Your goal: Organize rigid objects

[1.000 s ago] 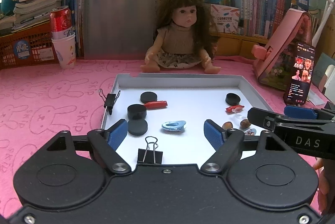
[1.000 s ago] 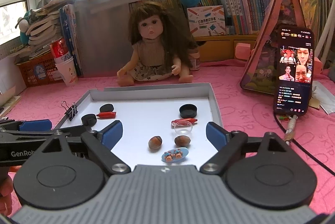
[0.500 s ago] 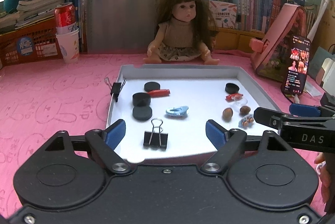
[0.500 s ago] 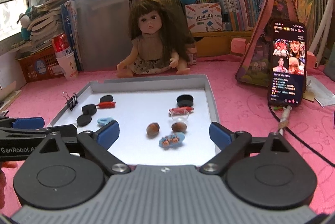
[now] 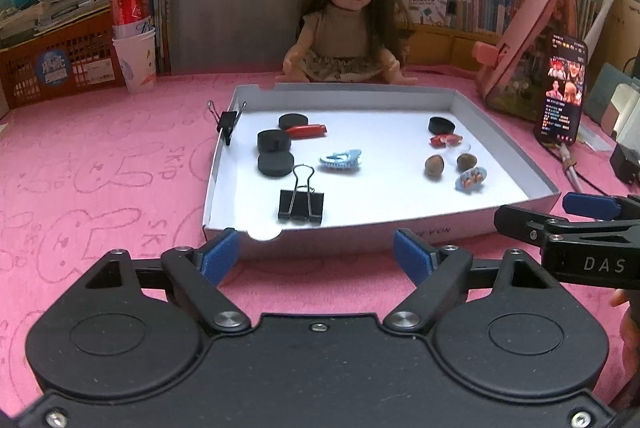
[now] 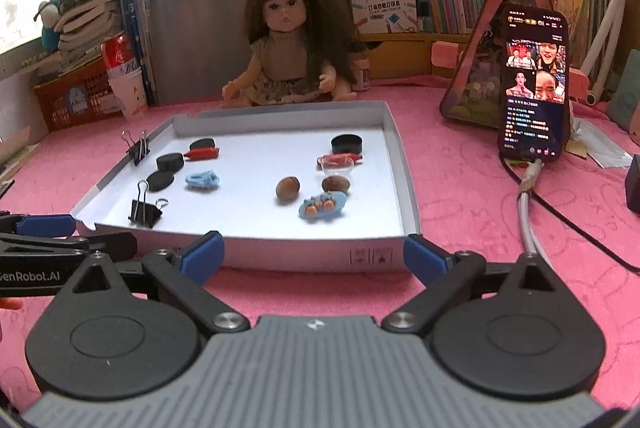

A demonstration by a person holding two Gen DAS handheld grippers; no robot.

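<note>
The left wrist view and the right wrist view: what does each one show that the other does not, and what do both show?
Only the left wrist view shows the right gripper coming in from its right edge. Only the right wrist view shows the left gripper at its left edge and the small brown bottle beside the doll. Both show the white tray, two binder clips, four black discs, two nuts, the phone and the red can.

Right tongs open, empty, just short of white tray near wall. Tray holds binder clip, black discs, two nuts, blue clips. Doll seated behind tray. Phone propped right, screen lit. Pink counter.
</note>
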